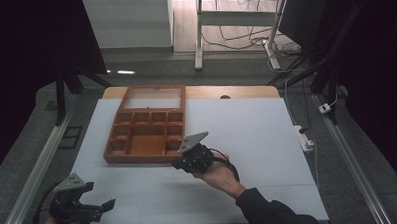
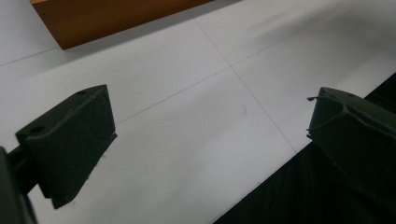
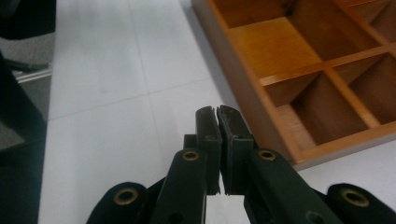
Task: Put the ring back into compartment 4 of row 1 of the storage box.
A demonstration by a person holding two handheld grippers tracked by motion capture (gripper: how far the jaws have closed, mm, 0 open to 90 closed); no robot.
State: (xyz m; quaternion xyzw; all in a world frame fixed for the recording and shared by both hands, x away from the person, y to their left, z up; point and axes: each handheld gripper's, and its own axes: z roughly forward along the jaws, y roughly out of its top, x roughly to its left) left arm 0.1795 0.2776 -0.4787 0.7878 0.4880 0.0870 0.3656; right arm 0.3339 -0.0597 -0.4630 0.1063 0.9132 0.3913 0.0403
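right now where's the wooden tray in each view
High view: the wooden tray lies left of centre on the white table, with the right gripper at its near right corner.
Left gripper view: just a corner of it at the top left.
Right gripper view: upper right, empty compartments showing.
Shared landmark: the white table surface with its thin seam lines.

High view overhead facing forward, both gripper views close above table [image 1: 267, 139], sharing wooden tray [image 1: 146, 125]

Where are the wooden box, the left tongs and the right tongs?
wooden box [image 1: 146, 145]: high view, floor of its large compartment.
left tongs [image 2: 205, 116]: left gripper view, midway between open jaws.
right tongs [image 3: 217, 111]: right gripper view, between closed tips.
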